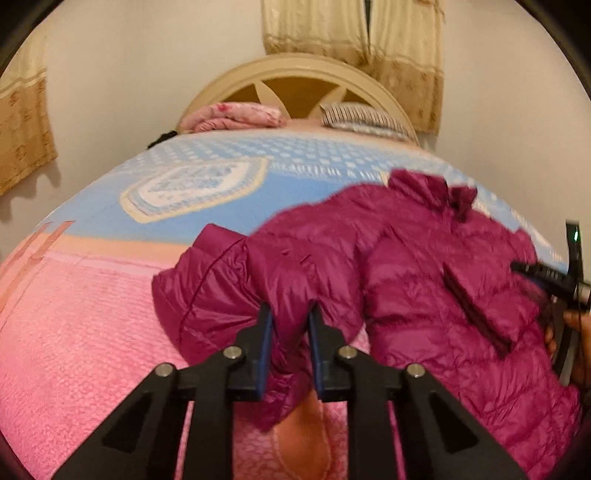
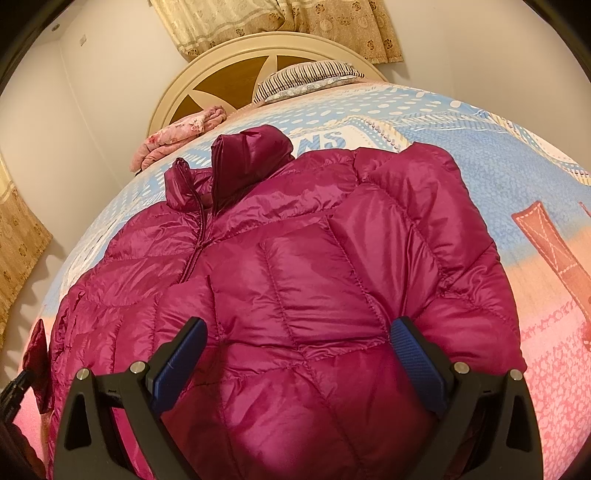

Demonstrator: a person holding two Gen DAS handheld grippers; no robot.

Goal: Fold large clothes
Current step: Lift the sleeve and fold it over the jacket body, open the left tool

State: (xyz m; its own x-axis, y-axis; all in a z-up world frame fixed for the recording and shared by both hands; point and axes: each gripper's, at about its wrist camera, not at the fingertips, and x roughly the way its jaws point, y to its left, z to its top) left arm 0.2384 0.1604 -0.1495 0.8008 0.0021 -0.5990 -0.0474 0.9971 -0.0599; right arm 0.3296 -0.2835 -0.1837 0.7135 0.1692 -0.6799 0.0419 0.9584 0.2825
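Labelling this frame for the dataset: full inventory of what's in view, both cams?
puffer jacket: 1, magenta, spread front-up on the bed, collar toward the headboard
sleeve: 1, magenta, left side of the jacket, pinched between the left fingers
bedspread: 1, blue and pink patterned, covers the bed
headboard: 1, cream with brown panels, far end of the bed
striped pillow: 1, dark and white, against the headboard
folded blanket: 1, pink floral, by the headboard
curtains: beige patterned, on the wall behind the headboard and at the side
left gripper: black, blue pads, shut on the sleeve
right gripper: black, blue pads, open over the jacket front
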